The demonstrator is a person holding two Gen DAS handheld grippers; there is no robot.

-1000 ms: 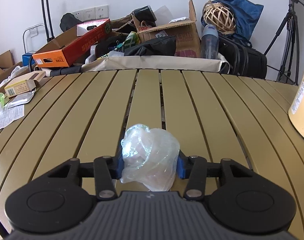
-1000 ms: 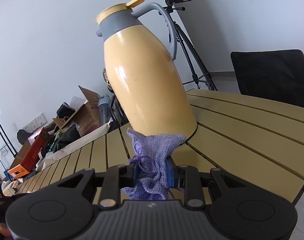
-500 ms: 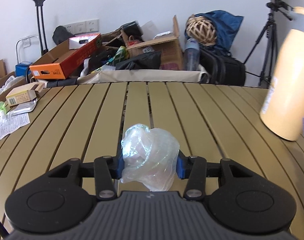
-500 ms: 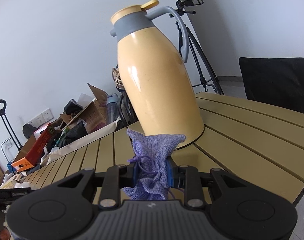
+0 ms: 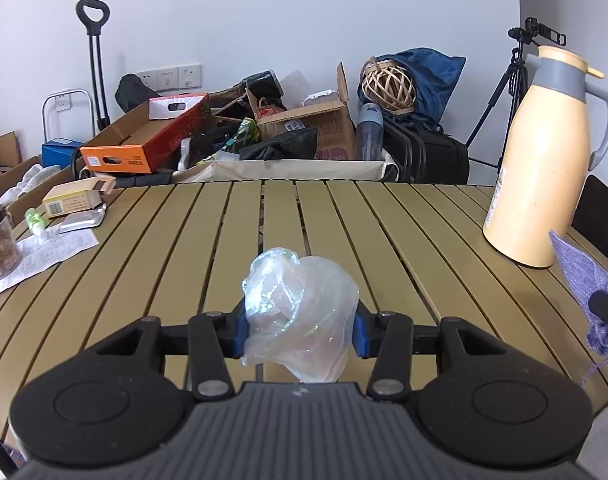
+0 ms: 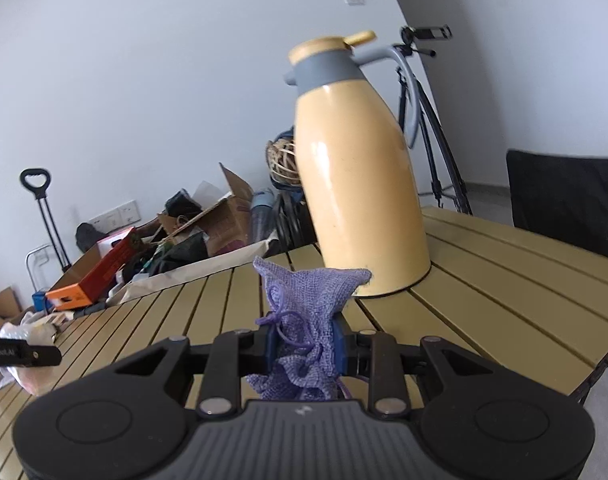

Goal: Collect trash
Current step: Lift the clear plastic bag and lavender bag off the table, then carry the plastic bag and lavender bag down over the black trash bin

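Crinkly clear plastic wrap (image 5: 299,312) is squeezed in the left gripper (image 5: 299,326) above the slatted table (image 5: 151,240), and a purple mesh pouch (image 6: 308,320) is pinched tight in the right gripper (image 6: 306,350), probably so both can be carried off as trash.

You can't read any label for certain: print on the orange box (image 5: 143,145) and the paper sheet (image 5: 43,254) is too small.
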